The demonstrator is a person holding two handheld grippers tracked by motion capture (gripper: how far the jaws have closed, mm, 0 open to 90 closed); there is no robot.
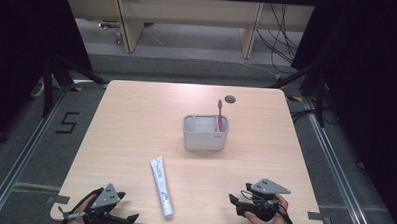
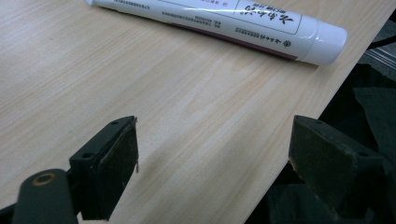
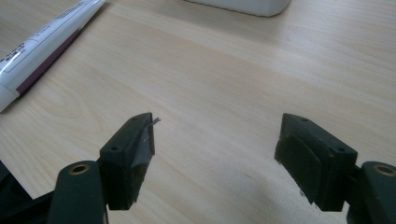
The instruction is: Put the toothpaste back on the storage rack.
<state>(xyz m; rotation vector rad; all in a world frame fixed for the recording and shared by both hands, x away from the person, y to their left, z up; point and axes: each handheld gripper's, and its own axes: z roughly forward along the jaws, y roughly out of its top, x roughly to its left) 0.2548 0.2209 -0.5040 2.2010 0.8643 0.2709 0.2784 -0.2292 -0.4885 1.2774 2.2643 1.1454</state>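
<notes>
A white toothpaste tube (image 1: 162, 187) lies on the wooden table (image 1: 136, 120) near the front edge, cap toward the person. Behind it, mid-table, stands a grey holder (image 1: 205, 134) with a pink toothbrush (image 1: 219, 114) upright in its right compartment. My left gripper (image 1: 125, 220) rests at the front left corner, open and holding nothing; the tube (image 2: 219, 23) lies ahead of its jaws. My right gripper (image 1: 236, 203) sits at the front right, open too, with bare table between its jaws. The tube (image 3: 42, 44) runs along its upper left and the holder's base (image 3: 243, 5) shows at the top.
A dark round cable hole (image 1: 230, 98) sits near the table's far edge. Beyond the table are a grey floor, desk legs (image 1: 129, 27) and cables (image 1: 284, 40). Black curtains hang on both sides. The table's front edge (image 2: 299, 140) runs just under the left gripper's right jaw.
</notes>
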